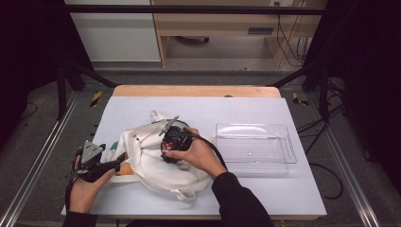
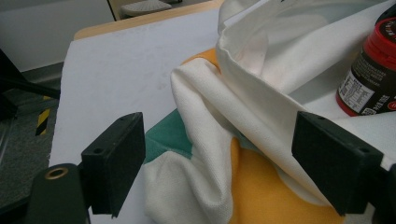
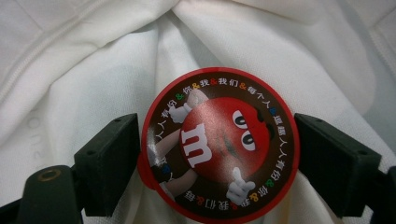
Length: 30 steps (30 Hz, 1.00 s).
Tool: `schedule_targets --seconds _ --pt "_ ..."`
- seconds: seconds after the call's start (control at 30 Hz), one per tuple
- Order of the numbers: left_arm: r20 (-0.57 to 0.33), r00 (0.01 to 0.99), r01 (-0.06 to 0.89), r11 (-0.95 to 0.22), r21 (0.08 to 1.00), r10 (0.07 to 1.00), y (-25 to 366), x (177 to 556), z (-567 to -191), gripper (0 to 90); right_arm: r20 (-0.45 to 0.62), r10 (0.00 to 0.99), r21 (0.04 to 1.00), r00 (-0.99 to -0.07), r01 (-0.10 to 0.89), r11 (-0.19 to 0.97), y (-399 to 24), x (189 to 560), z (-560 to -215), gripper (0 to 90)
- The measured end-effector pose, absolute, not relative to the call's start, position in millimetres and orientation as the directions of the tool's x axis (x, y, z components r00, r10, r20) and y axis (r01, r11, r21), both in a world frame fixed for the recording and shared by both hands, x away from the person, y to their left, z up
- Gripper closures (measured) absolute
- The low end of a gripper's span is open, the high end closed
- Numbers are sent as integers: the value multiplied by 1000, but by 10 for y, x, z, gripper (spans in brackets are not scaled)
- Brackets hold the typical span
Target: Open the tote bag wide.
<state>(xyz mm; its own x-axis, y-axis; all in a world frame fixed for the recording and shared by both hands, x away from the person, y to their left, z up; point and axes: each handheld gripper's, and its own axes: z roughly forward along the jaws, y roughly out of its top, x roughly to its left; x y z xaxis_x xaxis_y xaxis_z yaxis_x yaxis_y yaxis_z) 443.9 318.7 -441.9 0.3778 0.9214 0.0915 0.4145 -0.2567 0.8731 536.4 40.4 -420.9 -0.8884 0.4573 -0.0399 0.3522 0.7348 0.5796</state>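
I see the white-covered table (image 1: 283, 189) carrying a crumpled white cloth tote bag with green and orange print (image 1: 156, 165) near its front left, and a clear rectangular plastic tray (image 1: 255, 144) just to its right. On the bag sits a red-lidded brown candy jar (image 3: 219, 144). My right gripper (image 1: 171, 142) straddles the lid, one jaw touching each side of it. My left gripper (image 2: 233, 163) holds its jaws wide apart around the bag's edge, without pinching it.
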Motion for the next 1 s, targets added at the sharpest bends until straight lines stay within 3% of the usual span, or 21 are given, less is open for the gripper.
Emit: schedule_targets --seconds 0.3,0.63,1.0 --pt "90 377 415 -255 874 922 3187 4438 -4418 174 -67 451 559 -890 341 756 447 5359 -4223 246" --pt "89 372 413 -251 875 924 3198 4441 -4426 174 -67 479 550 -875 368 749 463 5359 -4195 253" --pt "87 363 410 -243 879 928 3213 4441 -4428 172 -75 506 603 -859 365 710 374 5245 -3874 254"
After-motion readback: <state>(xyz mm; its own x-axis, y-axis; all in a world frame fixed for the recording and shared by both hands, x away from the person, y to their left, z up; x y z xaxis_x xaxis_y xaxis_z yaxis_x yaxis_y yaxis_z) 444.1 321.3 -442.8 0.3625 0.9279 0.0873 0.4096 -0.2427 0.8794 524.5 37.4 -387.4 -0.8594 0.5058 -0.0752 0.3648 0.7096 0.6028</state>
